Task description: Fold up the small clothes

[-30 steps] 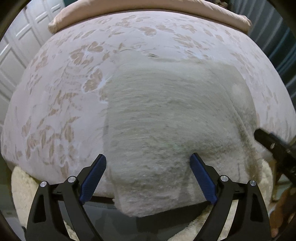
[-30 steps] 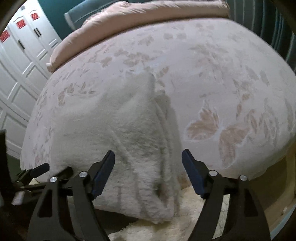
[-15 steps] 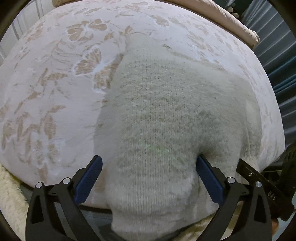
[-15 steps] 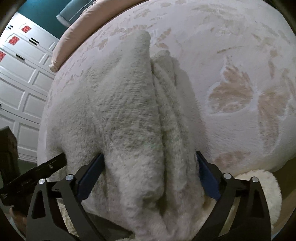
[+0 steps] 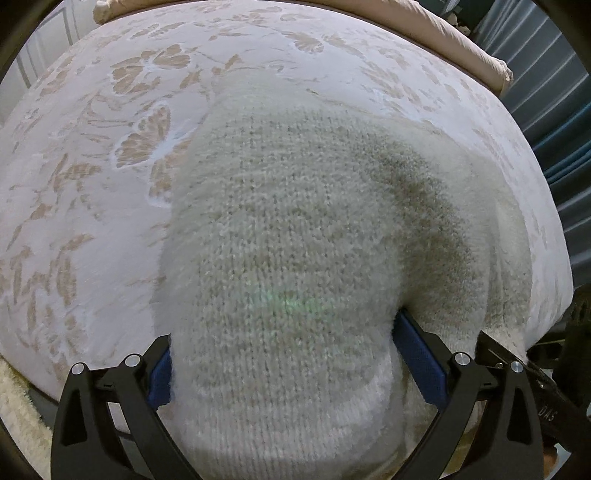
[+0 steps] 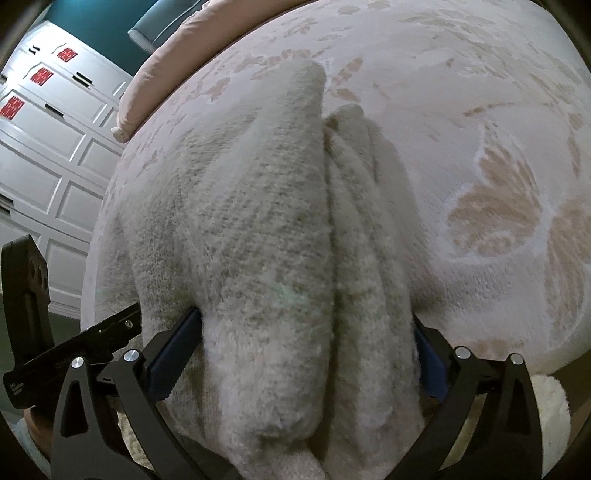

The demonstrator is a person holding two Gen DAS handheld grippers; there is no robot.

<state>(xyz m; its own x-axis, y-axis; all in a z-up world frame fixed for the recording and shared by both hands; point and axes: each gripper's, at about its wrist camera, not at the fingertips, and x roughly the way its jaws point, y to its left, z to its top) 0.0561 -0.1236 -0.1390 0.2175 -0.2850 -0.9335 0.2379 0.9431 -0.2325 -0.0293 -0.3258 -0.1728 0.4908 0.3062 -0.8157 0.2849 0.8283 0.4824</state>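
**Left claw** (image 5: 284, 343): spread to its widest. The cream knitted sweater (image 5: 295, 203) bulges up between the two blue pads (image 5: 421, 362) and brushes both. No pinch is evident, so the garment is judged not held.

**Right claw** (image 6: 303, 321): jaws opening. A thick bundle of the same sweater, gathered into lengthwise ridges, fills the gap from pad to pad. It does not look squeezed.

**Location of garment:** the sweater lies on the bed (image 5: 74, 221), on a pale cover with a tan butterfly and leaf pattern. It runs from the bottom centre of each frame toward the upper centre. Its near end hangs over the bed edge under both claws. A pinkish pillow (image 5: 443, 33) lies along the far edge, at the top of the frame.

**Step in hand (judgement):** both claws appear placed to take the near end for a fold away from the bed edge.

- Each claw should close on all layers at once, particularly on the right, where the ridges could separate.
- The two grips should be level with each other.
- The lift should be even, so that the fold line comes out straight.
- The fluffy knit may slip from a shallow bite, so a deeper hold is advised.

**Markings:**

- "DAS" reads on the black finger at the lower right of the left view.
- Red labels (image 6: 40, 75) on the white cupboard doors (image 6: 48, 166), upper left of the right view, are too small to read.
- No tag or brand is visible on the sweater.
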